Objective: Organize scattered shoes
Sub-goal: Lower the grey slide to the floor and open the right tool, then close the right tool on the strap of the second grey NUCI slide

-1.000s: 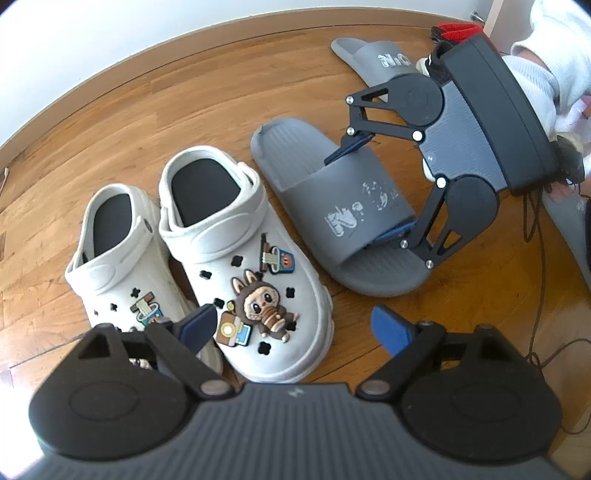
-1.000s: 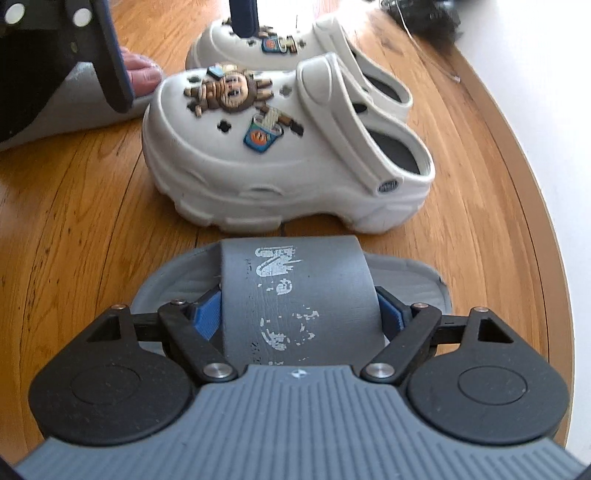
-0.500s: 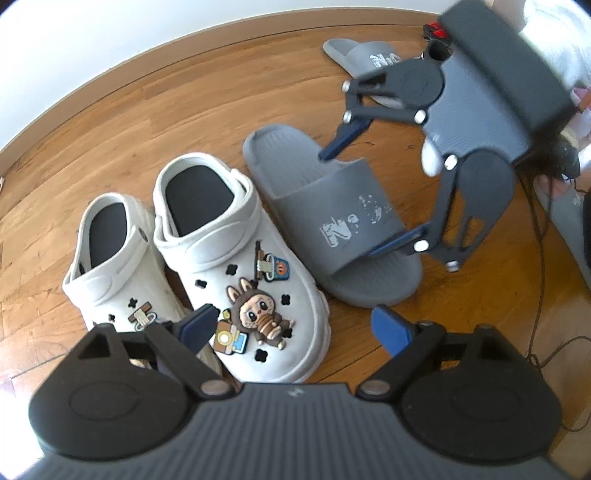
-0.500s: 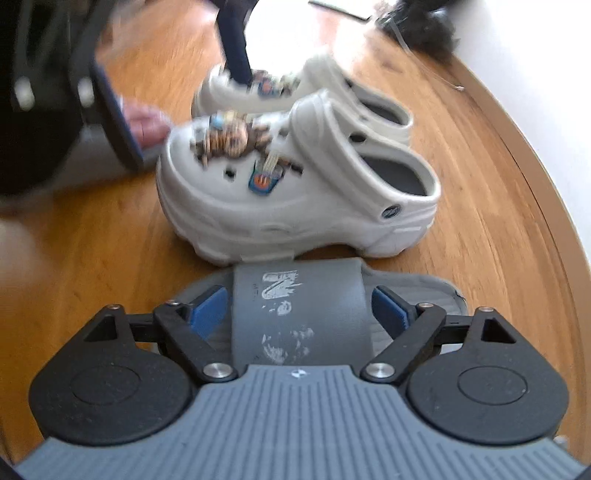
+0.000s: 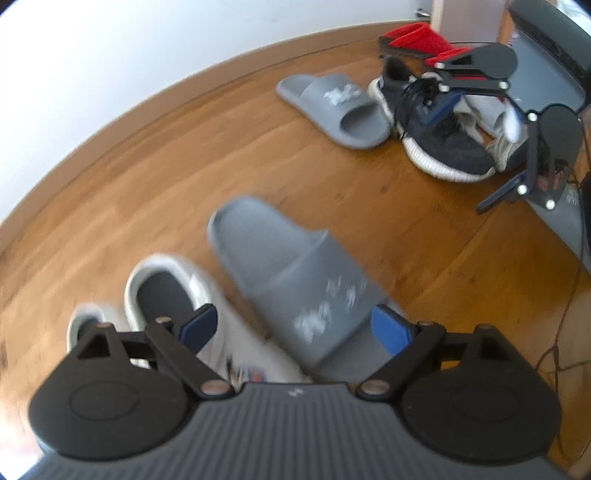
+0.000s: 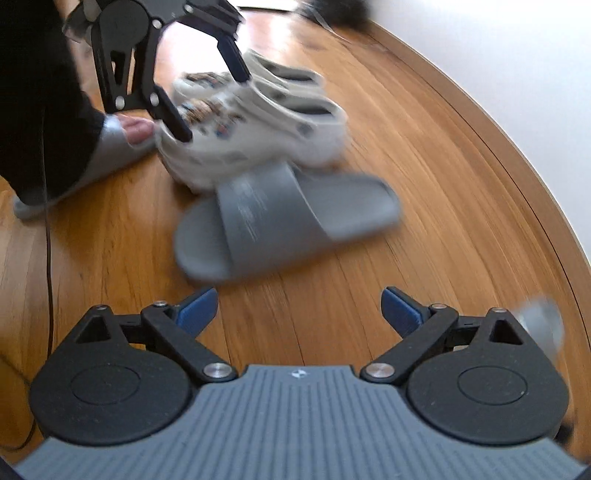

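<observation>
**Bright daylight, motion blur**

Daylight glares off the wooden floor at the top of the right wrist view. The white clogs and grey slide smear. Fisheye distortion bends the baseboard.

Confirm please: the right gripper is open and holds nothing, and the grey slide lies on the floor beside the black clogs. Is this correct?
Not quite: the clogs are white, not black, as the right wrist view shows. The rest holds: the right gripper is open and holds nothing, and the grey slide lies on the floor beside them.
</observation>
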Tool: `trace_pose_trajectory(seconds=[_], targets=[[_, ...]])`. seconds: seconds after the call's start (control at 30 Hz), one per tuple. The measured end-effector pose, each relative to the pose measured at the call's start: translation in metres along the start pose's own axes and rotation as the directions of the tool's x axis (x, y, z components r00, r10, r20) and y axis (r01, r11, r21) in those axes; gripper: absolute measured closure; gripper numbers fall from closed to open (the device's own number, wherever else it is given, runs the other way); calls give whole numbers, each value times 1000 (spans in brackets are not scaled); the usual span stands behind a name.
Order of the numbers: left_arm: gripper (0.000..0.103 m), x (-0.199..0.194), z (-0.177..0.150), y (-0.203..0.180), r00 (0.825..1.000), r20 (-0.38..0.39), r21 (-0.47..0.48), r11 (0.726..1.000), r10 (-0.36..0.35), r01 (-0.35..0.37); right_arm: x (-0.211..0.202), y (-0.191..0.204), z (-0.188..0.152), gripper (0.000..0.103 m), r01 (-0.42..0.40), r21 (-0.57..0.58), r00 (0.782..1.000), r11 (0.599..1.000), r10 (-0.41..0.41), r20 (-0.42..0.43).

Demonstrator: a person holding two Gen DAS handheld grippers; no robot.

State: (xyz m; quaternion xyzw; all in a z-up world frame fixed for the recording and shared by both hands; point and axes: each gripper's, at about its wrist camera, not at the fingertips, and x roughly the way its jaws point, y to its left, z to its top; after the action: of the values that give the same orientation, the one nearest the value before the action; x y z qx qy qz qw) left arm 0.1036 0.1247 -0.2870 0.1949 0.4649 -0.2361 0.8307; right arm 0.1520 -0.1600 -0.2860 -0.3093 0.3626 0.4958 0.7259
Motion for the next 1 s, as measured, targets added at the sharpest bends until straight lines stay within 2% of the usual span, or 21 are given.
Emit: trace_pose_trajectory(seconds=[0.13, 0.23, 0.33, 0.5, 0.67, 0.83, 0.87, 1.0], targets=[[12, 24, 46, -7, 999, 34, 21, 999, -26, 26, -23, -19, -30, 7, 92, 126, 996, 988, -88, -32], [12, 51, 83, -22, 996, 92, 112, 994, 4, -14, -38, -34, -48, 6, 140, 245, 990, 959, -131, -55], [12, 77, 106, -31, 992, 119, 160, 985, 41, -60, -48, -43, -63, 5, 162, 320, 987, 933, -148, -67], [12, 122, 144, -50, 986, 144, 244, 962, 86, -119, -53, -42, -82, 5, 183, 301, 982, 936, -162, -94], [12, 152, 171, -77, 983, 167, 359, 924, 77, -134, -58, -43, -96, 5, 176, 308, 983, 935, -150, -104], [8, 187, 199, -80, 993, 99, 270, 959, 65, -89, -63, -46, -108, 5, 164, 325, 985, 931, -134, -112], [8, 194, 202, -80, 993, 97, 266, 959, 70, -94, -63, -46, -108, 5, 162, 329, 985, 931, -132, -112], [8, 203, 207, -86, 994, 80, 350, 932, 74, -98, -62, -48, -109, 5, 152, 343, 986, 927, -120, -113]])
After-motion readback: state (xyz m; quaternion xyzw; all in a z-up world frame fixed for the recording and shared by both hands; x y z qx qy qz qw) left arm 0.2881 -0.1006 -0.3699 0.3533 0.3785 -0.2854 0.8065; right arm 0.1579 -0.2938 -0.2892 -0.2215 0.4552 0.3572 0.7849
